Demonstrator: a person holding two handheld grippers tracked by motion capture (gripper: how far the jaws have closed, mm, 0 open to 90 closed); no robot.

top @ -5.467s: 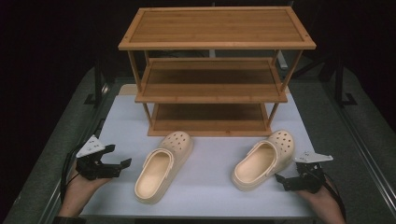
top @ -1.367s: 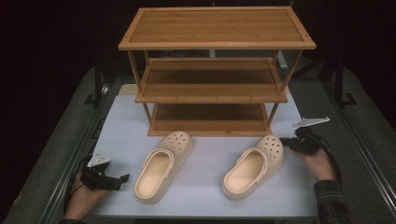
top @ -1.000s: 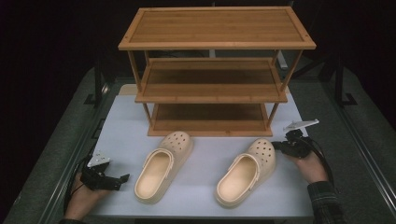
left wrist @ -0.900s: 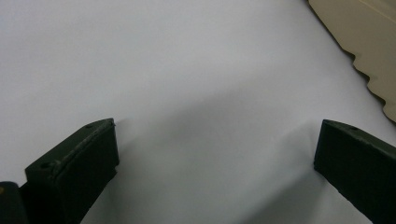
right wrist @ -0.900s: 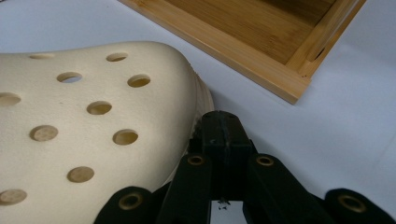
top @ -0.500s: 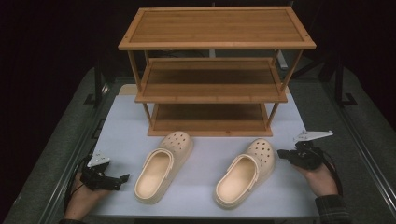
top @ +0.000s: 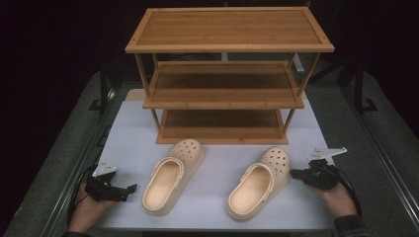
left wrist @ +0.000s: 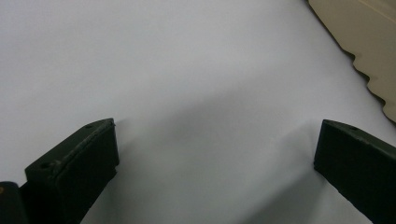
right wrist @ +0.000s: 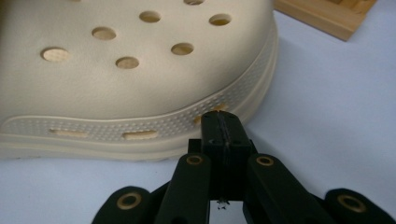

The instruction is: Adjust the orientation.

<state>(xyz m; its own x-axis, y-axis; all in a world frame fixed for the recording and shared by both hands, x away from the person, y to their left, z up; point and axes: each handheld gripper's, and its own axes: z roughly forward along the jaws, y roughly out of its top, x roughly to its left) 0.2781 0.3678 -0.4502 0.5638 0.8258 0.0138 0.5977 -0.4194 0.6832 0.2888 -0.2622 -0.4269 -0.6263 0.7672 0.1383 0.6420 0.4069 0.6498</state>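
Two beige clogs lie on the white mat in front of a wooden shelf rack (top: 227, 74). The left clog (top: 173, 175) and the right clog (top: 259, 181) both point their toes toward the rack. My right gripper (top: 295, 174) is shut and empty, its tip close to the right clog's toe side (right wrist: 140, 84); touching or a hair apart, I cannot tell. My left gripper (top: 129, 189) rests low on the mat at the front left, jaws wide open with nothing between them; the left clog's sole edge (left wrist: 369, 42) lies just beyond its right jaw.
The three-tier rack stands at the back of the white mat (top: 217, 153), its base edge (right wrist: 327, 18) near the right clog's toe. Dark metal frame rails (top: 385, 148) run along both sides of the table. Bare mat lies between the clogs.
The right gripper has drawn back to the right and slightly toward the front, away from the rack. The right clog has slid a little left and turned. The left gripper has stayed put.
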